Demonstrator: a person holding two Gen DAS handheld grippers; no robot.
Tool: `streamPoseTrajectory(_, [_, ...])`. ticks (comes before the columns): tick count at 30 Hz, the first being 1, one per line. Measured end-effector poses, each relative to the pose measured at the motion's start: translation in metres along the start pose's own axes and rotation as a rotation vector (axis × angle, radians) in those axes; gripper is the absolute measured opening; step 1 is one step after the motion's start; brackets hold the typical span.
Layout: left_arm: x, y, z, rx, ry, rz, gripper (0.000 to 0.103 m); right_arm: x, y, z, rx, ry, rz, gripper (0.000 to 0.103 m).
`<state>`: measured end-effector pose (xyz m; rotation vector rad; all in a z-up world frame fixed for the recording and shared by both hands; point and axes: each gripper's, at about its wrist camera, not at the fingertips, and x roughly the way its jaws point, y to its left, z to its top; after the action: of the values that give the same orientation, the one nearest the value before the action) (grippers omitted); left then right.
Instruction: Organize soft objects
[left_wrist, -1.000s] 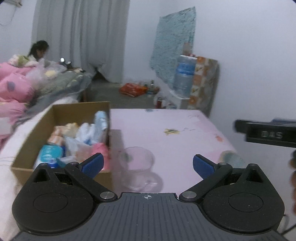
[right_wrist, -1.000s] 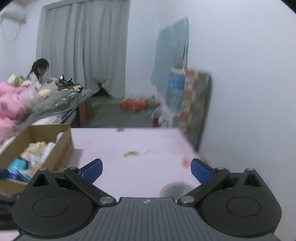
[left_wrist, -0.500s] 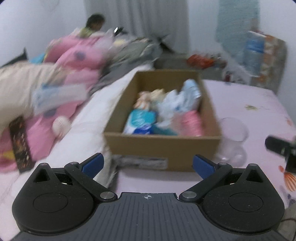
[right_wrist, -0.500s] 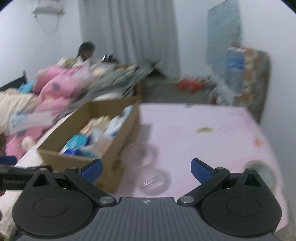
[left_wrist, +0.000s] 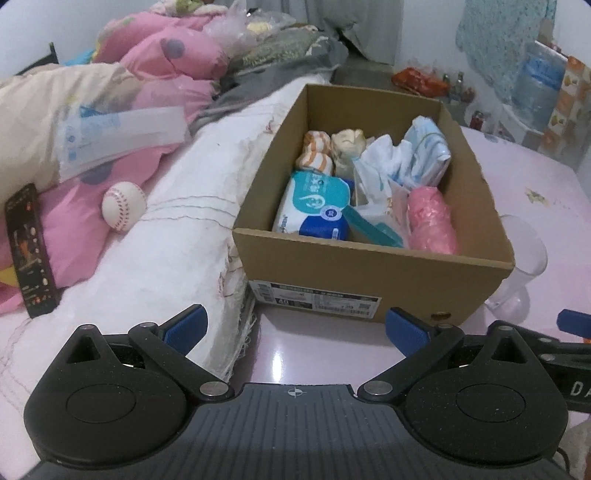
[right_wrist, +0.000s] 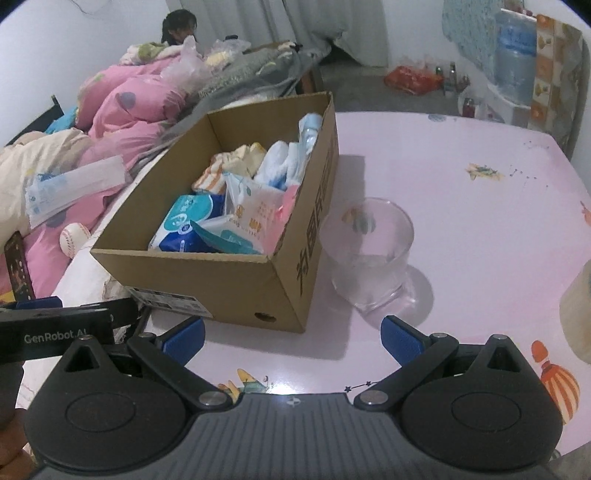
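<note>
Tape roll (right_wrist: 578, 314) cut by frame edge

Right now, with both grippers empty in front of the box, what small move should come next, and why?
Probably ease the left gripper forward and down over the cardboard box toward the wipes pack. Both grippers are open and hold nothing, the right gripper faces the box's corner and the glass cup, and the soft things lie packed inside the box, nearest the left one.

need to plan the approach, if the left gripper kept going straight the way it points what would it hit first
Probably the near wall of the cardboard box, just above its label. The left gripper is open and empty, and only bare pink table shows before the box. Depth is uncertain.
</note>
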<state>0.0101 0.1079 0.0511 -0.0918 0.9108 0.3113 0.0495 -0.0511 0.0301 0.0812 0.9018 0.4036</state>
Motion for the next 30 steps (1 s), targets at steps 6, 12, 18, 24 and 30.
streamPoseTrajectory(6, [0.01,0.004,0.002,0.011,0.038,-0.023,0.103,0.011,0.008,0.005,-0.015,0.015,-0.029,0.071])
streamPoseTrajectory(12, [0.013,0.011,0.002,0.008,0.047,-0.024,0.103,0.018,0.015,0.012,-0.029,0.017,-0.048,0.071])
streamPoseTrajectory(18, [0.018,0.021,0.004,-0.006,0.054,-0.028,0.103,0.022,0.025,0.015,-0.051,0.018,-0.061,0.071])
streamPoseTrajectory(24, [0.02,0.027,0.004,-0.007,0.056,-0.03,0.103,0.025,0.031,0.016,-0.061,0.026,-0.074,0.071])
streamPoseTrajectory(30, [0.022,0.033,0.002,-0.014,0.057,-0.029,0.103,0.027,0.037,0.017,-0.074,0.03,-0.083,0.071])
